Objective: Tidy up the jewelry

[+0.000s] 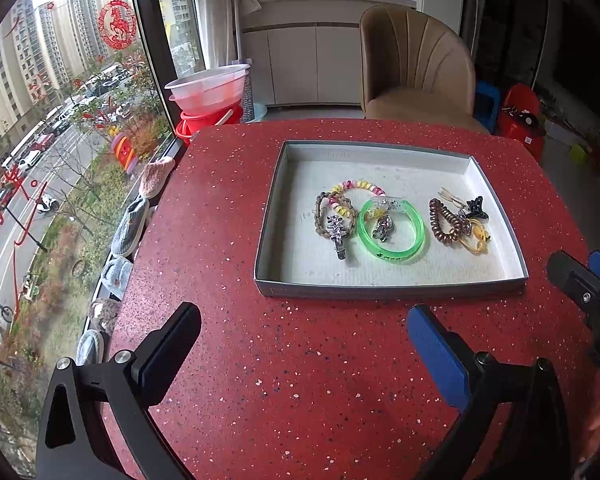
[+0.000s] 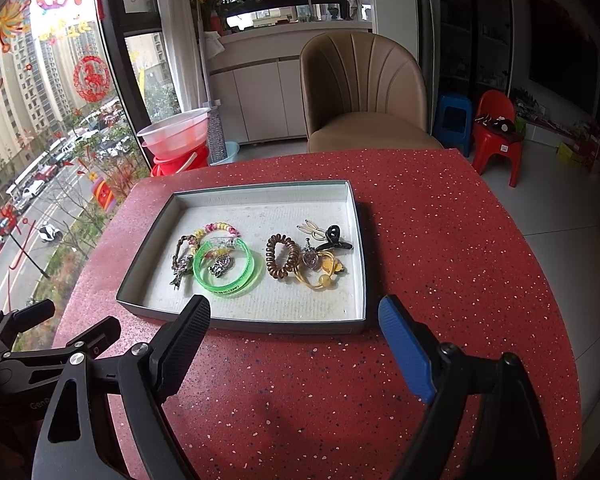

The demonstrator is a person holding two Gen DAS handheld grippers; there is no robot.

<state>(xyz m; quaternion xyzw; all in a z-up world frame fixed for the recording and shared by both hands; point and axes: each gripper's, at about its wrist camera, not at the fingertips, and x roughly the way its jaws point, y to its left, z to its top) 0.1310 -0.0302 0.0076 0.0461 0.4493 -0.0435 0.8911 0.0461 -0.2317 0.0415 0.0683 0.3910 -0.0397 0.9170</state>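
Note:
A shallow grey tray [image 1: 296,240] [image 2: 260,322] lies on the red speckled table [image 1: 300,380] [image 2: 300,392]. In it a green bangle [image 1: 392,232] [image 2: 226,268], a beaded bracelet [image 1: 358,186] [image 2: 218,228], a braided cord and silver clips form the left group. A brown spiral hair tie [image 1: 444,224] [image 2: 282,258], a yellow hair tie [image 2: 318,274] and a black claw clip [image 1: 476,206] [image 2: 334,240] form the right group. My left gripper [image 1: 304,320] stands open in front of the tray, empty. My right gripper [image 2: 296,312] is open too, at the tray's near edge.
A beige chair [image 1: 416,68] [image 2: 364,92] stands behind the table. Stacked red and clear basins [image 1: 208,100] [image 2: 176,140] sit by the window on the left. Red and blue plastic stools [image 2: 496,132] are at the right. Slippers [image 1: 128,228] line the sill.

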